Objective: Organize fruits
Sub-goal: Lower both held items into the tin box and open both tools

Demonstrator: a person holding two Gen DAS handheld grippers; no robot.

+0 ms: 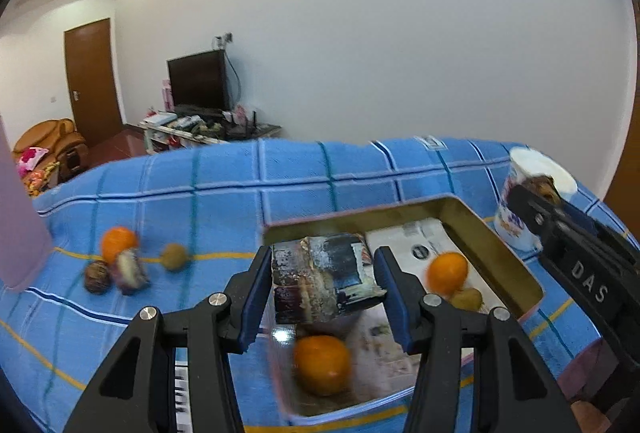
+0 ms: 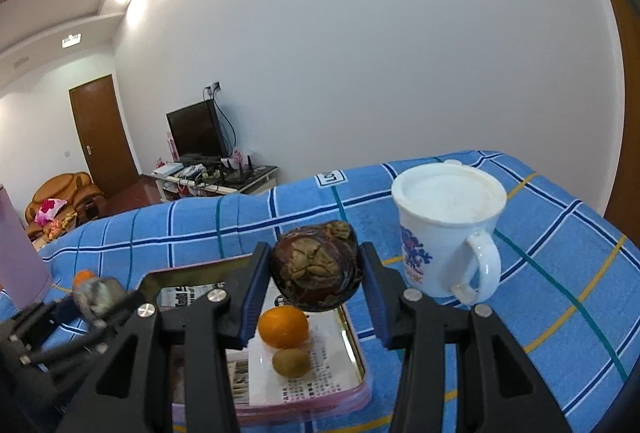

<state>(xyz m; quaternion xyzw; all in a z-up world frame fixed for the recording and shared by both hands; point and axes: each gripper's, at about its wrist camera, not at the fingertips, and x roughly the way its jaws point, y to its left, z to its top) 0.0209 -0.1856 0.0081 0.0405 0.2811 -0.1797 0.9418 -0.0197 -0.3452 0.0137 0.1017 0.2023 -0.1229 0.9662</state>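
Observation:
My left gripper (image 1: 324, 273) is shut on a dark mottled fruit piece (image 1: 320, 275), held above the near end of a gold-lined tray (image 1: 496, 253). Two oranges (image 1: 322, 359) (image 1: 447, 272) and a kiwi (image 1: 466, 298) lie in that tray on printed paper. My right gripper (image 2: 316, 267) is shut on a dark brown round fruit (image 2: 316, 265), above the tray's (image 2: 356, 337) far end, over an orange (image 2: 283, 326) and a kiwi (image 2: 291, 362). On the cloth to the left lie an orange (image 1: 118, 242), a kiwi (image 1: 175, 256), a dark round fruit (image 1: 96, 276) and a purple-and-white piece (image 1: 129, 270).
A white mug (image 2: 448, 225) with a lid stands on the blue checked cloth (image 2: 540, 273) just right of the tray. A pink cylinder (image 2: 20, 265) stands at the left edge. Beyond the cloth's far edge are a TV stand and a door.

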